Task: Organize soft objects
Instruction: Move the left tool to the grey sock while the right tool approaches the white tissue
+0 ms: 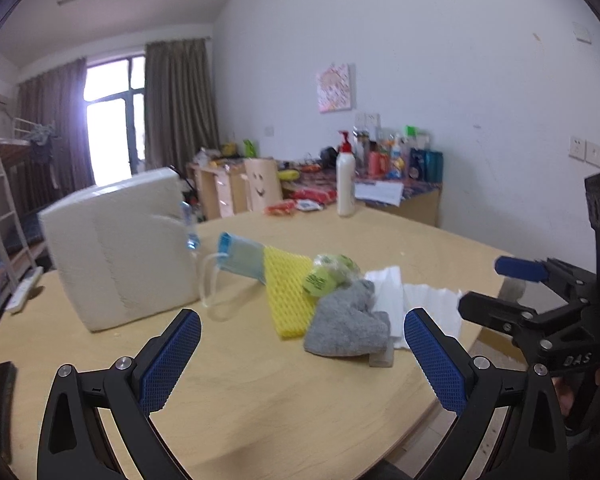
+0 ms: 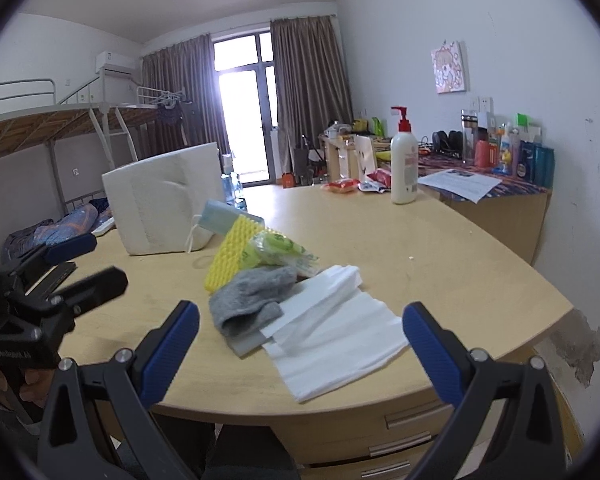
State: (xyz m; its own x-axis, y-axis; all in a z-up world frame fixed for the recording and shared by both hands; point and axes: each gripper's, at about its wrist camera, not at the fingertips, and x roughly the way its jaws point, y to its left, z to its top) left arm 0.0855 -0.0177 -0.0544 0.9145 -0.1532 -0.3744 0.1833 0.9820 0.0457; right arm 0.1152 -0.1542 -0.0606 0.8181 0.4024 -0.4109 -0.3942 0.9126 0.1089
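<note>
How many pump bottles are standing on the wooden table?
1: a white pump bottle with a red pump stands at the far edge of the wooden table, beyond the pile of soft things. Others may hide in the clutter behind.

Left gripper (image 1: 302, 358): black angular frame, silver screw heads at the linkage pivots, blue cross-hatched pads (image 1: 170, 362) on both fingers. Right gripper (image 2: 300, 354): same build, blue textured pads (image 2: 432, 354). Pale lettering on each black body, partly legible only.

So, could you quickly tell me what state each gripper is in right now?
Left gripper: open, holding nothing.
Right gripper: open, holding nothing.
</note>
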